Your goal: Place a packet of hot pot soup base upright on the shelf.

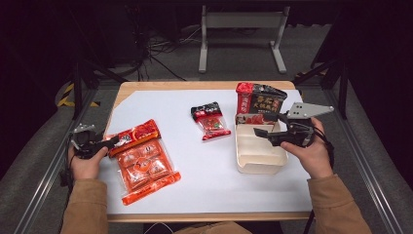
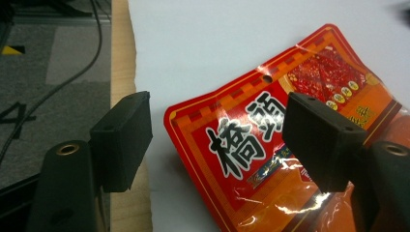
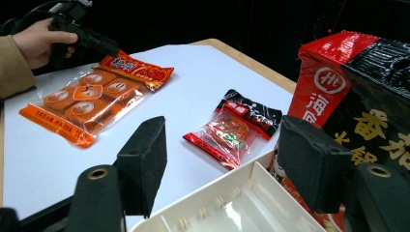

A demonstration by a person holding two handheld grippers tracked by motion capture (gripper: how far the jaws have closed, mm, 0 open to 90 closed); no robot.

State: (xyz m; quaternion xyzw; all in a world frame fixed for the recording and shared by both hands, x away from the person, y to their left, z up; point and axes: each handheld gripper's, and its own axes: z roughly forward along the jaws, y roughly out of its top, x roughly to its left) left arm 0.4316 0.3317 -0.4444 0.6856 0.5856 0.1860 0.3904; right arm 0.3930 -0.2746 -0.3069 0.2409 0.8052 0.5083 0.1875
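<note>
A large orange packet (image 1: 143,163) of several wrapped pieces lies at the table's left, its red printed header (image 2: 251,135) pointing toward the left edge. My left gripper (image 1: 111,142) is open at that header; in the left gripper view (image 2: 217,121) one jaw hangs over the header and the other over the table's edge, not touching it. My right gripper (image 1: 265,124) is open above the far end of a white divided tray (image 1: 258,156), with nothing between its jaws (image 3: 225,140). A small red and black packet (image 1: 210,120) lies mid-table.
A tall red and black bag (image 1: 258,100) stands right behind the tray, close to my right gripper's jaw (image 3: 367,96). A white sheet (image 1: 204,170) covers the wooden table, whose left edge (image 2: 121,72) is just beside my left gripper. Dark floor and cables lie beyond.
</note>
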